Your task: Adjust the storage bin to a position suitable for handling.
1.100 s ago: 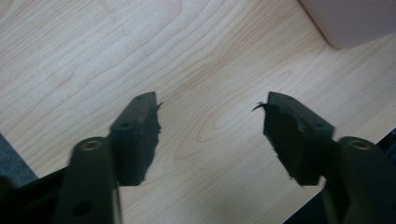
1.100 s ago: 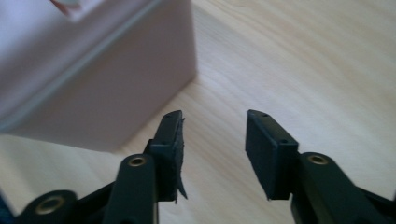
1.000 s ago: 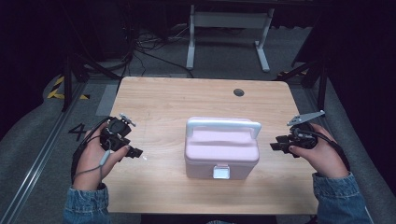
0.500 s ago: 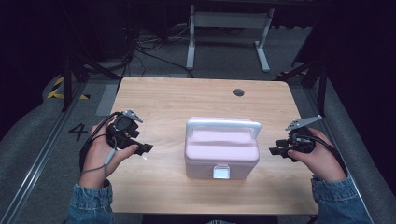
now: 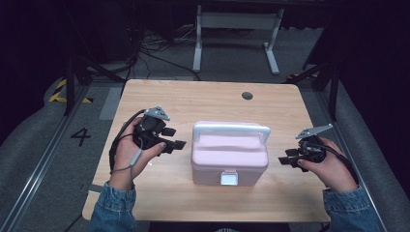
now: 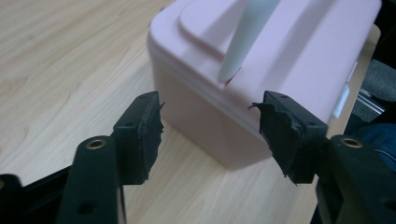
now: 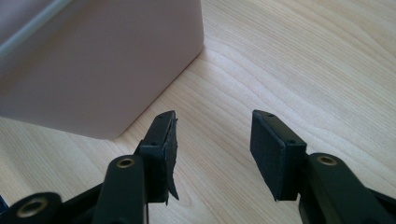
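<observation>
The pink lidded box (image 5: 229,157) with its pale handle sits between the left gripper (image 5: 177,138), whose empty jaws have just been closing, and the right gripper (image 5: 284,158), spread empty; a floor marking (image 5: 80,137) reads "4".

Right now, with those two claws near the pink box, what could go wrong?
The box could slide on the smooth table if only the left gripper, whose jaws have just been closing with nothing between them, pushes it. Its upright handle could snag a jaw. The right gripper is open, still apart from it.
</observation>
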The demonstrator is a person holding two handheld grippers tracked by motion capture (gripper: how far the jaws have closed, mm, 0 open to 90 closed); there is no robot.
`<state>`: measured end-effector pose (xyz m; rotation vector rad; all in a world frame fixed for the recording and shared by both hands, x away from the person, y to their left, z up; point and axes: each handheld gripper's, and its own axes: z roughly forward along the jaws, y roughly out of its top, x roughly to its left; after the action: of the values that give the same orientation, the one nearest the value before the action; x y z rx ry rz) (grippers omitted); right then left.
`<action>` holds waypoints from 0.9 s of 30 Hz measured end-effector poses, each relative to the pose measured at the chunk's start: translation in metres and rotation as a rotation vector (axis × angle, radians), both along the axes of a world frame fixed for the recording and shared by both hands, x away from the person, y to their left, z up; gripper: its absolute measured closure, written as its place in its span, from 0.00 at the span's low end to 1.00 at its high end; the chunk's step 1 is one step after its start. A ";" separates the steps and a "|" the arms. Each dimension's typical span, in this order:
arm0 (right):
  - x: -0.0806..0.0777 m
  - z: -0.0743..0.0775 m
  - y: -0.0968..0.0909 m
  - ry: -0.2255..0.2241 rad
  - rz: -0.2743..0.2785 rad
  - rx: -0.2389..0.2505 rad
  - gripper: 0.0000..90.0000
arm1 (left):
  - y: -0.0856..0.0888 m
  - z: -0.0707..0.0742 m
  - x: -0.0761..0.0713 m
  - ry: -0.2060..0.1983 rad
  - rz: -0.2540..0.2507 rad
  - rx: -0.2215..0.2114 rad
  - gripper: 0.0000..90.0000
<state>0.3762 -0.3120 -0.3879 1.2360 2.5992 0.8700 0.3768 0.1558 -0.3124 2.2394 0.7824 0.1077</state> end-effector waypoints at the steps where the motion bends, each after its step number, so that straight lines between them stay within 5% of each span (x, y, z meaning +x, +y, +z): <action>1: 0.000 -0.001 0.000 -0.001 0.000 0.002 0.58 | -0.004 -0.001 0.000 -0.021 -0.020 -0.009 0.43; 4: 0.000 -0.002 0.000 0.006 0.002 -0.002 0.58 | -0.015 -0.002 0.000 -0.069 -0.091 -0.052 0.43; 6: -0.001 -0.005 0.001 0.011 0.005 -0.006 0.58 | -0.022 -0.003 0.002 -0.088 -0.118 -0.041 0.40; 12: -0.003 -0.007 0.002 0.018 0.009 -0.010 0.57 | -0.034 -0.007 0.006 -0.117 -0.144 -0.053 0.38; 15: -0.005 -0.009 0.001 0.025 0.001 -0.016 0.57 | -0.041 -0.015 0.009 -0.160 -0.134 -0.113 0.38; 19: -0.006 -0.009 0.001 0.026 0.004 -0.017 0.57 | -0.045 -0.021 0.011 -0.159 -0.134 -0.154 0.40; 21: -0.006 -0.011 0.002 0.029 0.006 -0.017 0.57 | -0.046 -0.023 0.013 -0.149 -0.125 -0.172 0.44; 27: -0.005 -0.015 0.004 0.037 0.011 -0.021 0.56 | -0.047 -0.029 0.011 -0.210 -0.086 -0.238 0.60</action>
<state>0.3711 -0.3083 -0.4027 1.2455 2.6385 0.8281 0.3880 0.1089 -0.3411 1.9951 0.5546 0.1948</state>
